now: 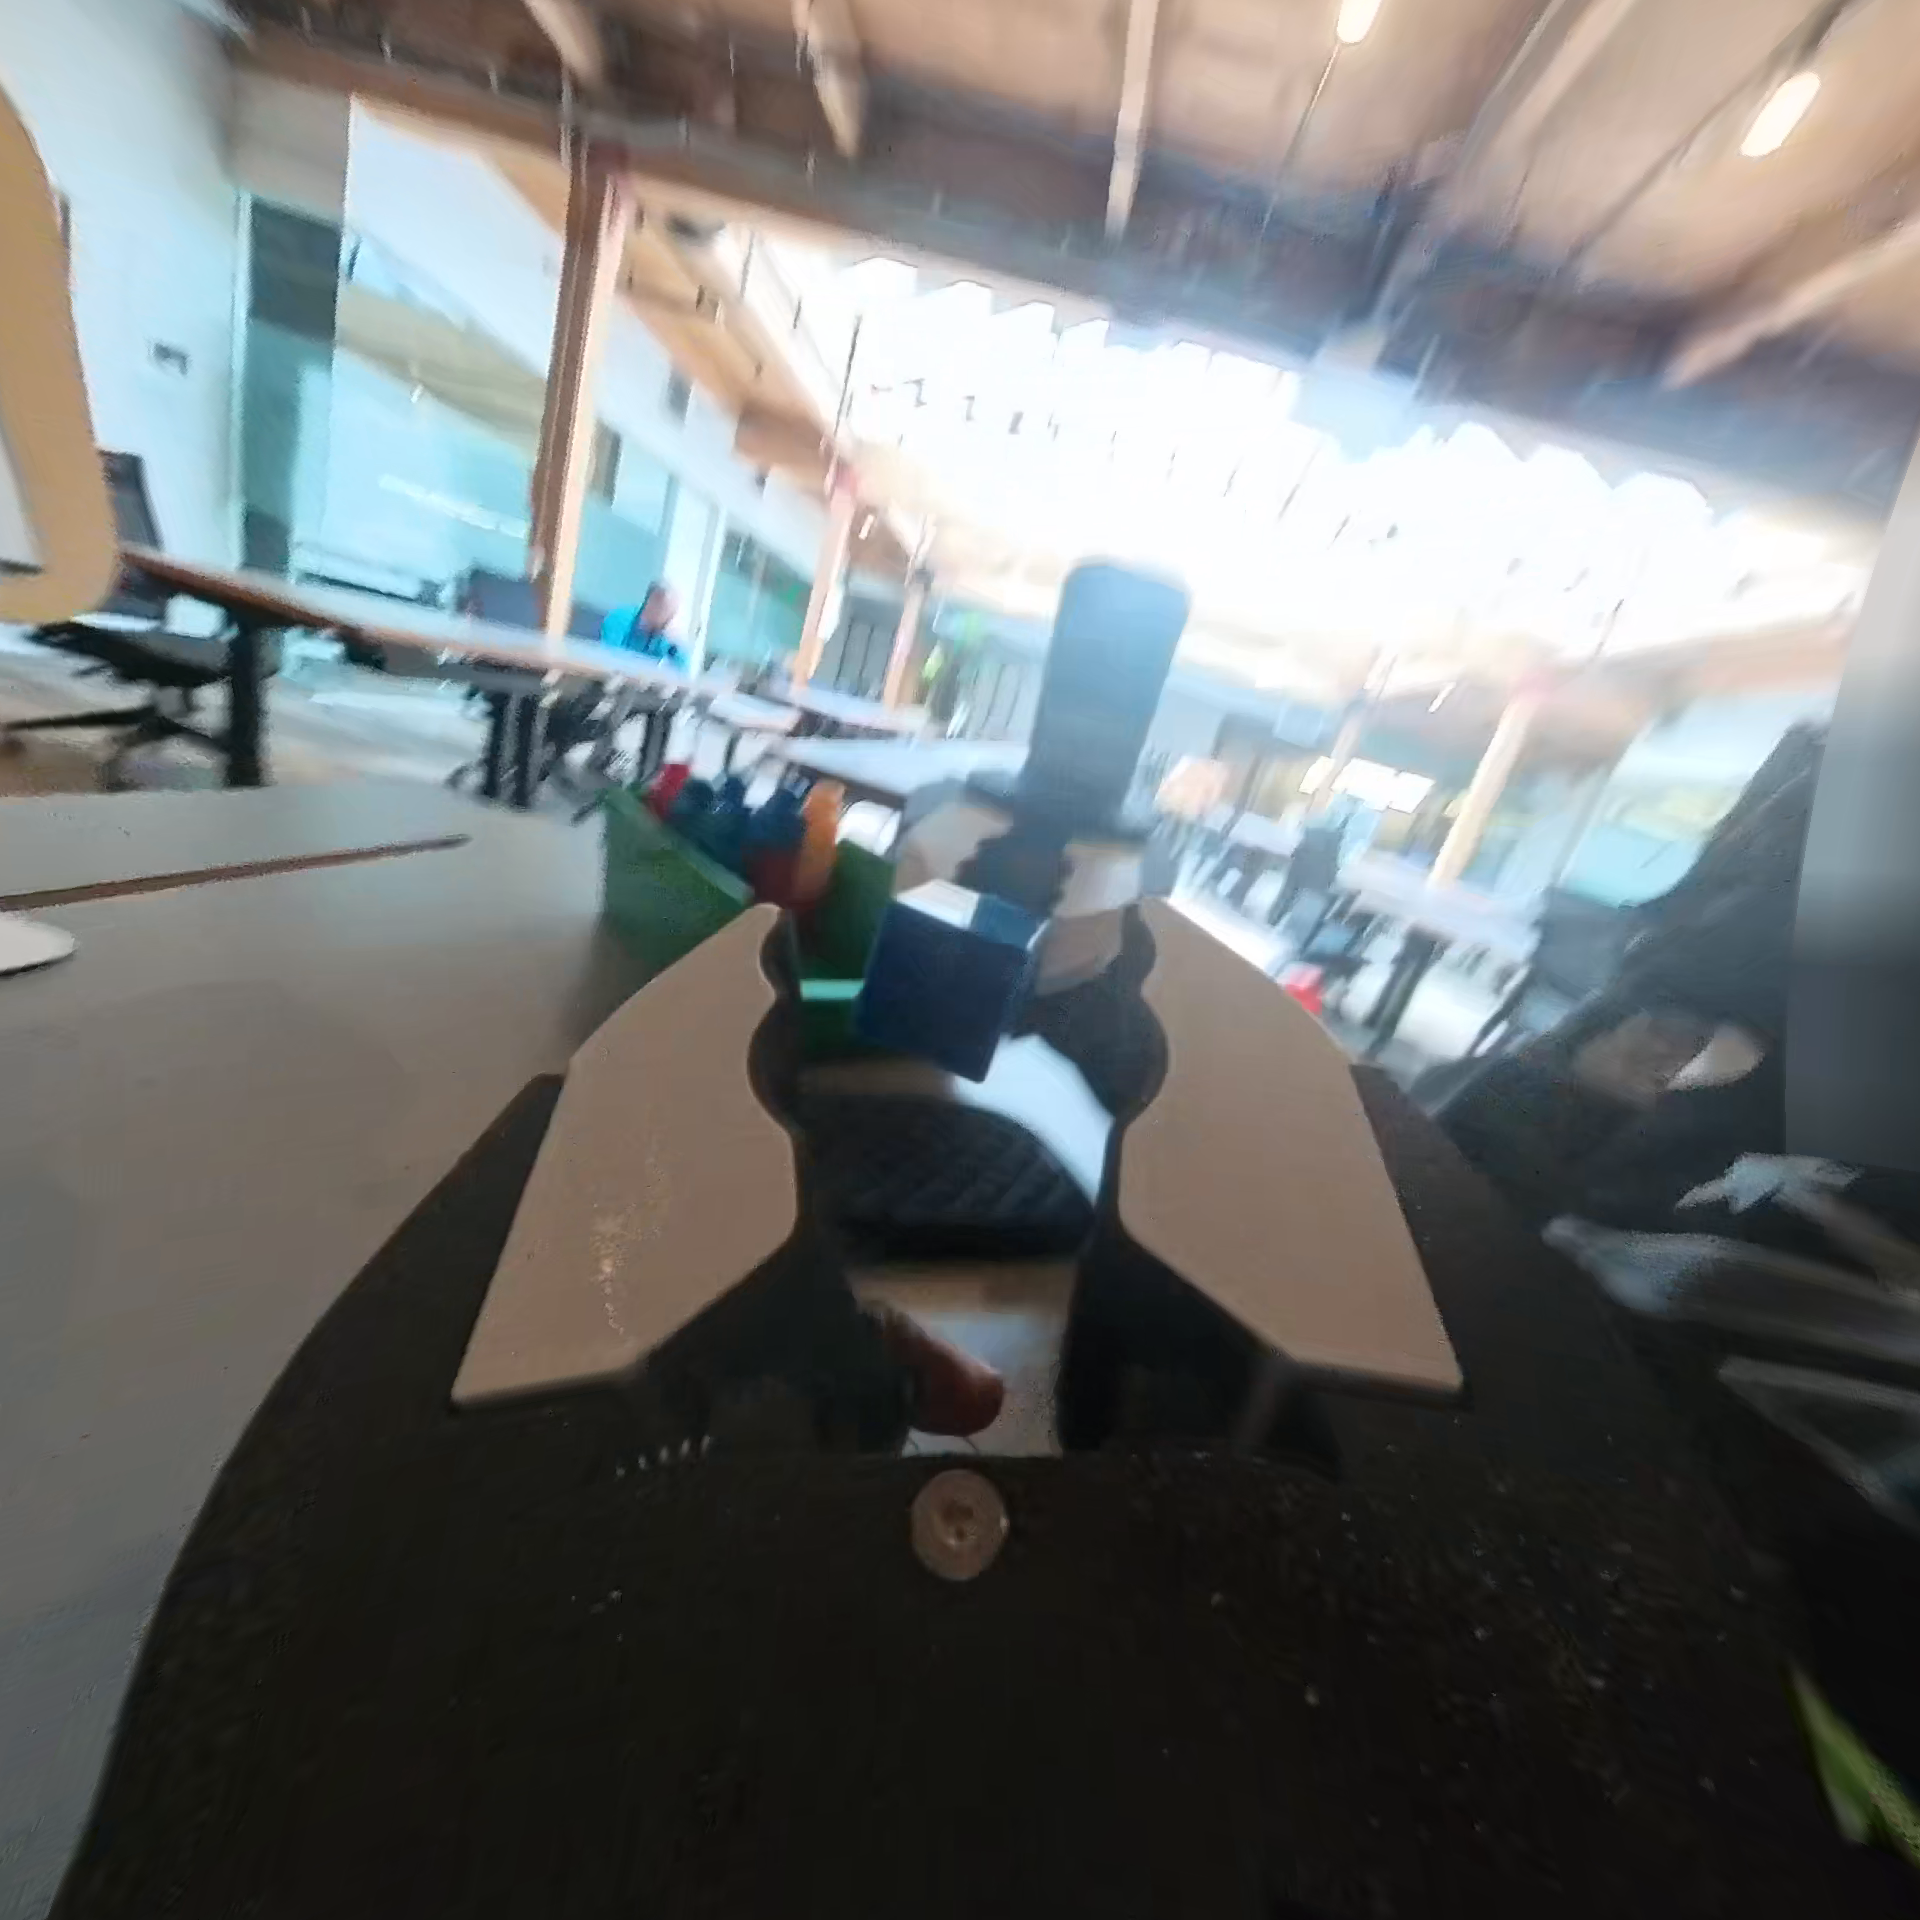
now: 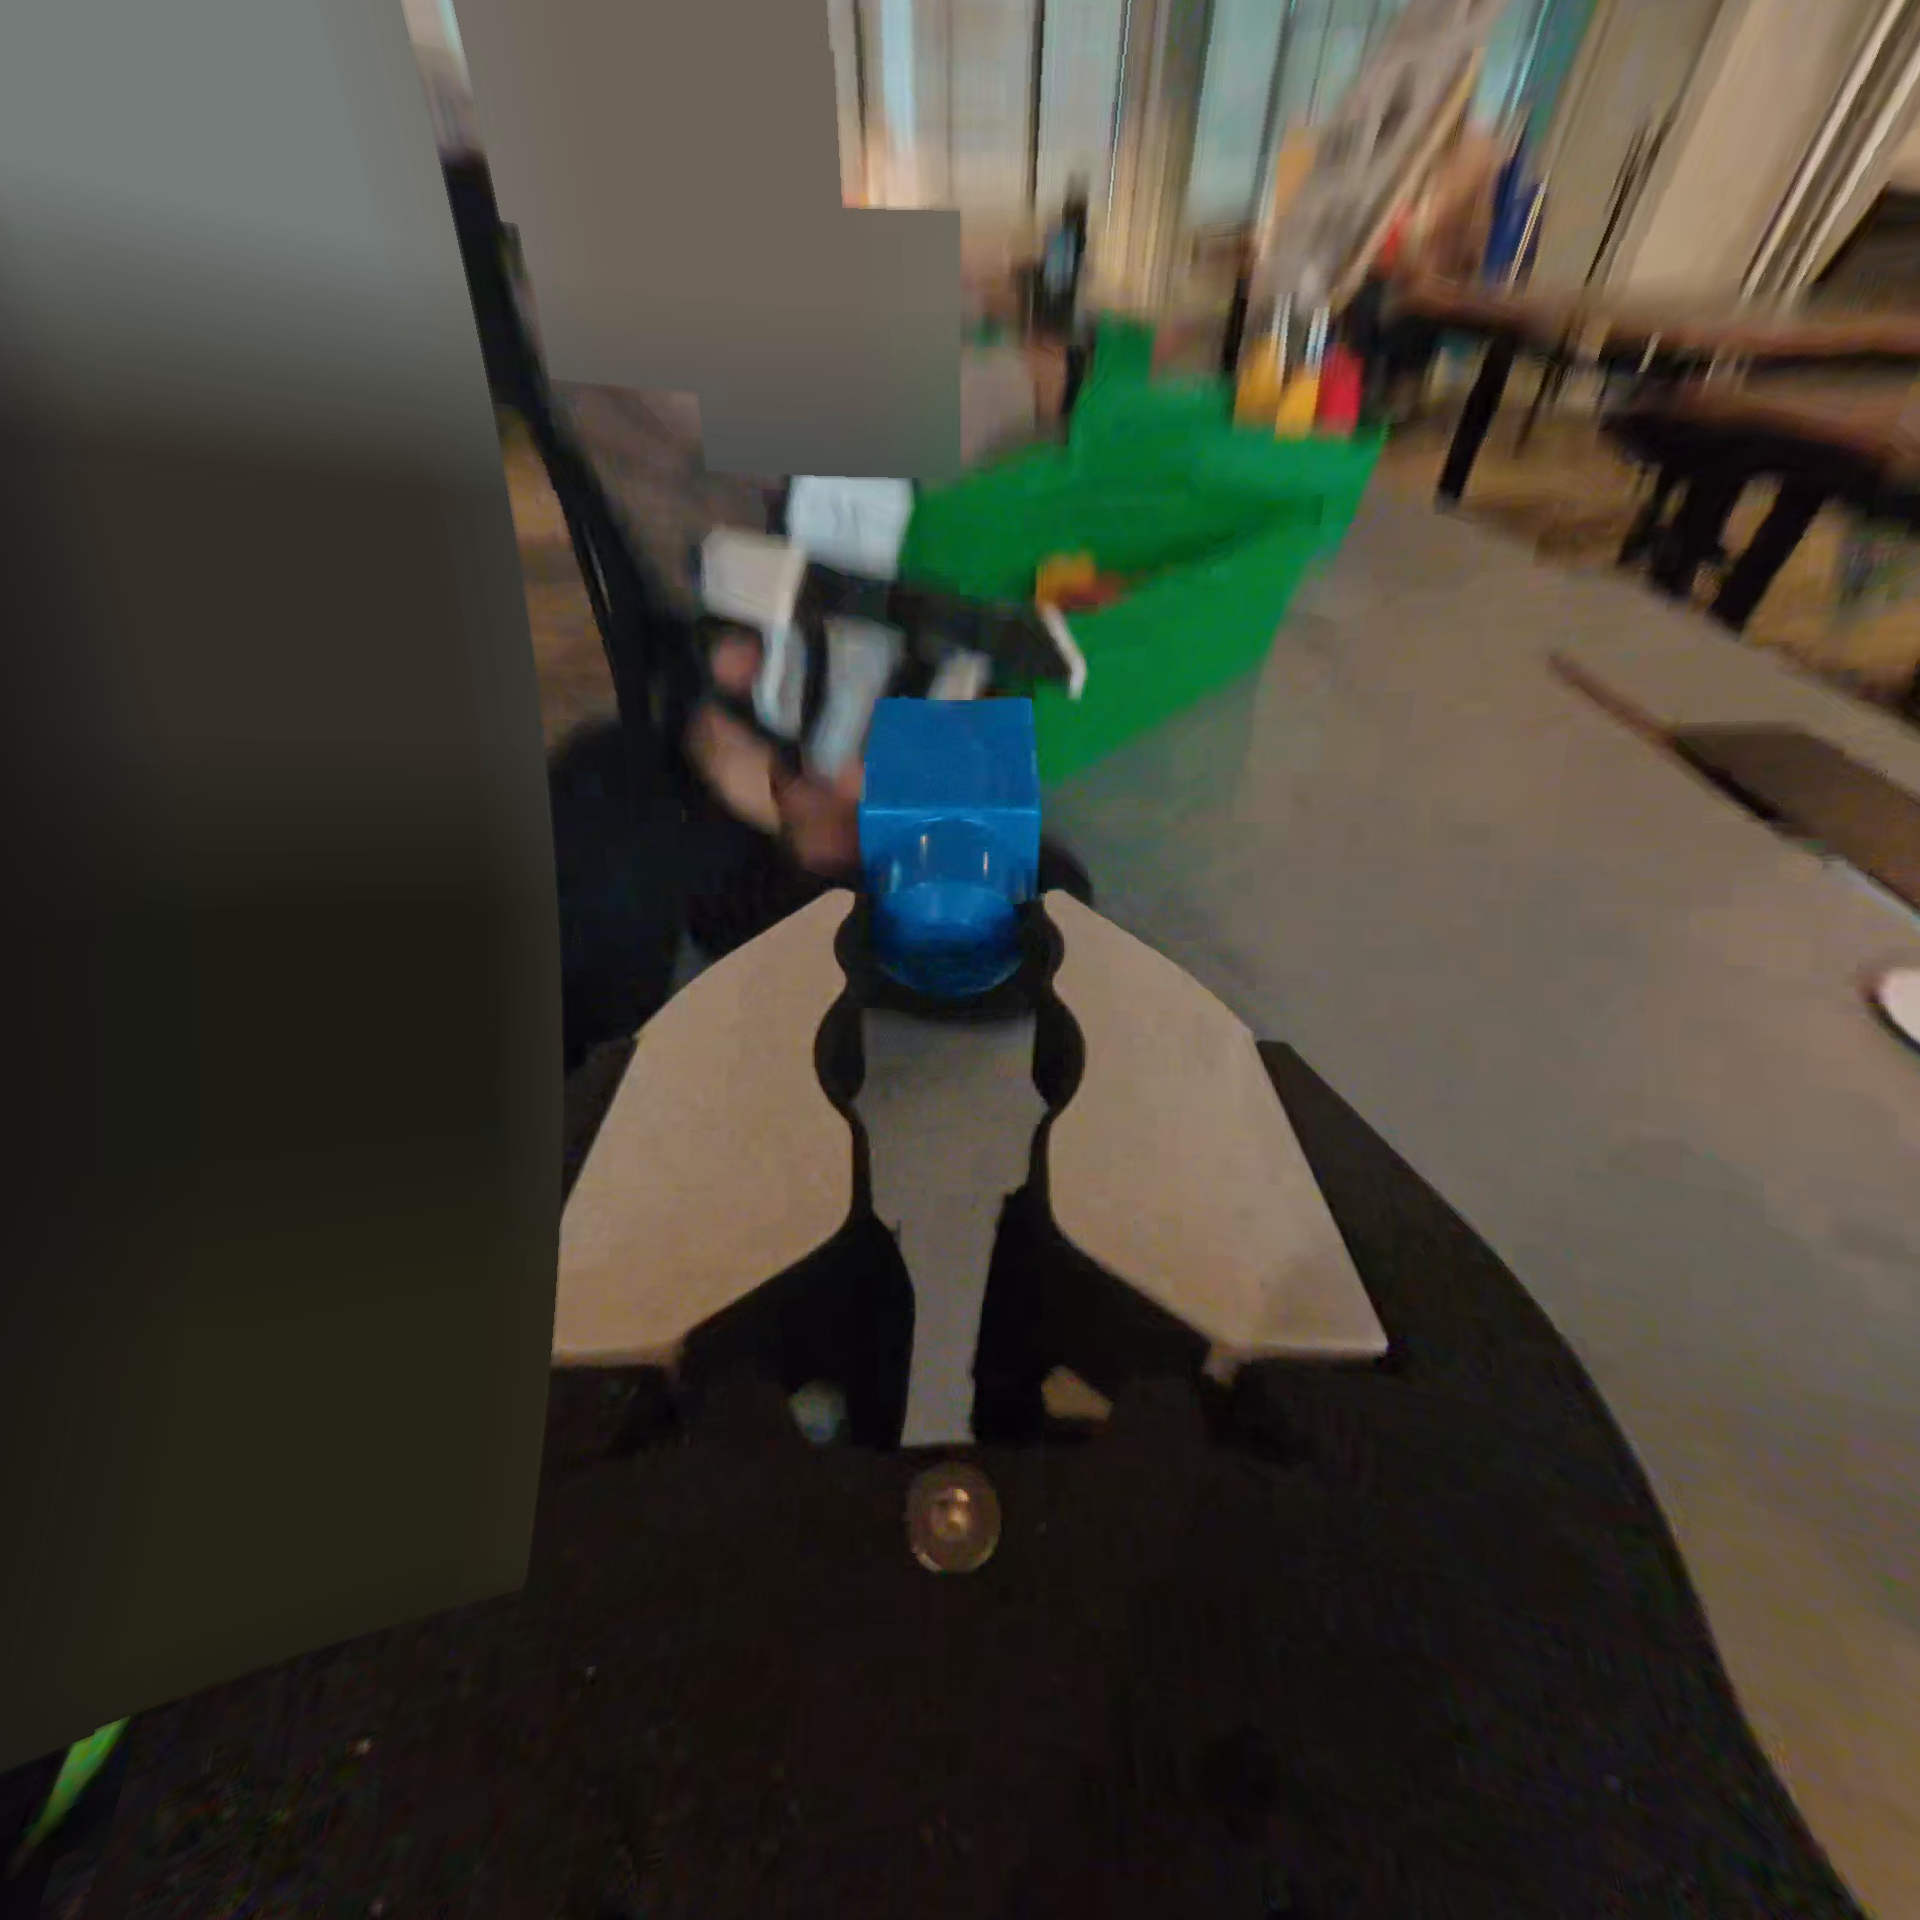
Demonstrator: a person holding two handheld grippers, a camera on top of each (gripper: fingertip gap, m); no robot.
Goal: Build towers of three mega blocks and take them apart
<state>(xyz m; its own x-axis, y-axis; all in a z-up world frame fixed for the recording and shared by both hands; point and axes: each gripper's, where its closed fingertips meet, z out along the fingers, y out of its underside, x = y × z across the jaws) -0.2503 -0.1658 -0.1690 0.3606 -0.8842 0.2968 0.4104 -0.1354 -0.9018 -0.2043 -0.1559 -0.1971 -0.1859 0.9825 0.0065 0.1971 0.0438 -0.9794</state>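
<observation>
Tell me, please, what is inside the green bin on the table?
The green bin holds blocks in red, blue and orange, poking above its rim; yellow ones show from the right wrist view. Its walls hide whatever lies deeper.

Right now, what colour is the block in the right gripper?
Blue block, clearest in the right wrist view.

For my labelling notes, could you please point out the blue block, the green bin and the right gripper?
blue block (image 2: 948,790): right wrist view, its front face.
green bin (image 2: 1164,613): right wrist view, its outer wall.
right gripper (image 2: 945,935): right wrist view, midway between its fingertips.
</observation>
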